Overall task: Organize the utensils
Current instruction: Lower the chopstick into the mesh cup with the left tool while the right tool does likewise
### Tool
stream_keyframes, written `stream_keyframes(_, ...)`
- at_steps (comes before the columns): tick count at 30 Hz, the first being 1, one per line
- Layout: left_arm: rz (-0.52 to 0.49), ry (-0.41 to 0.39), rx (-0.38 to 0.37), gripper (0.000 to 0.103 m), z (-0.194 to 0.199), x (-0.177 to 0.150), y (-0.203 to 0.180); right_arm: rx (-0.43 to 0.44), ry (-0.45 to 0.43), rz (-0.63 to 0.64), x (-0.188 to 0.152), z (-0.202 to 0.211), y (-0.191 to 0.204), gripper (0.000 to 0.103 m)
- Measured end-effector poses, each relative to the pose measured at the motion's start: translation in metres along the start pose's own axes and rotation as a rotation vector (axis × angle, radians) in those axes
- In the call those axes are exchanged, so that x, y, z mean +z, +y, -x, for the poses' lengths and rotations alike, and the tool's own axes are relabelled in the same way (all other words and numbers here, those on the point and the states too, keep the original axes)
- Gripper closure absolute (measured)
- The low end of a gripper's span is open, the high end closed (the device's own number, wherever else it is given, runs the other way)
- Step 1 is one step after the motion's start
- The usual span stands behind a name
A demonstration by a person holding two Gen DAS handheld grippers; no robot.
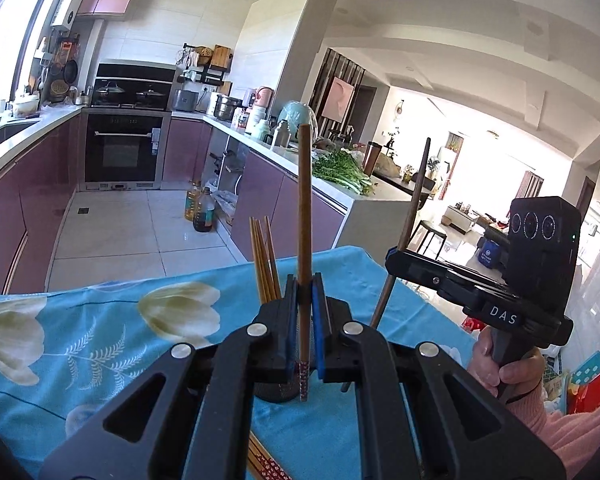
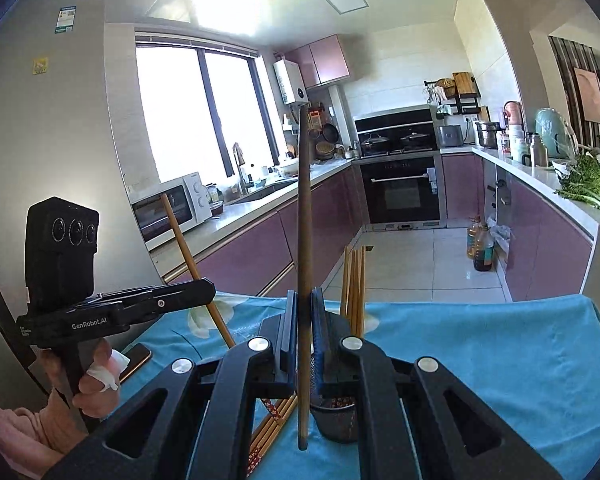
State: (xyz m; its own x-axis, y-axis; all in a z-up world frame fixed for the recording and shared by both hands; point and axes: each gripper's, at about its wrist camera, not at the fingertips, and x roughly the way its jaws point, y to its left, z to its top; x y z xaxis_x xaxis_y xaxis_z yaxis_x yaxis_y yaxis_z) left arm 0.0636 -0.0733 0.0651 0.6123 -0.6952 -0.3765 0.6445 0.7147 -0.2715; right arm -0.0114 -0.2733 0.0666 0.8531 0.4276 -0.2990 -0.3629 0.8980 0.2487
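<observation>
My left gripper is shut on a light brown chopstick, held upright; its patterned lower end hangs over a dark mesh utensil cup. Several chopsticks stand in that cup. My right gripper is shut on a darker brown chopstick, upright, its lower end beside the mesh cup. The right gripper also shows in the left wrist view with its chopstick. The left gripper shows in the right wrist view with its chopstick. Loose chopsticks lie on the cloth.
The table has a blue flowered cloth. A phone lies on the cloth at the left. Purple kitchen cabinets, an oven and oil bottles on the floor lie beyond the table edge.
</observation>
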Motion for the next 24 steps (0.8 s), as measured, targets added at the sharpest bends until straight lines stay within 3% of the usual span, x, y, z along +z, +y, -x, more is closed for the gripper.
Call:
stream_keyframes(6, -0.025, -0.043, 0.006, 0.095, -0.006, 0.017, -0.008, -0.017, -0.049, -0.005, 0.014, -0.005, -0.007, 0.097)
stream_keyframes(12, -0.045, -0.041, 0.049, 0.095, -0.022, 0.023, -0.012, -0.048, -0.029, -0.003, 0.013, -0.023, -0.011, 0.097)
stream_keyframes(24, -0.110, 0.124, 0.081, 0.095, -0.063, -0.003, -0.008, -0.093, 0.110, -0.006, -0.007, -0.063, -0.024, 0.097)
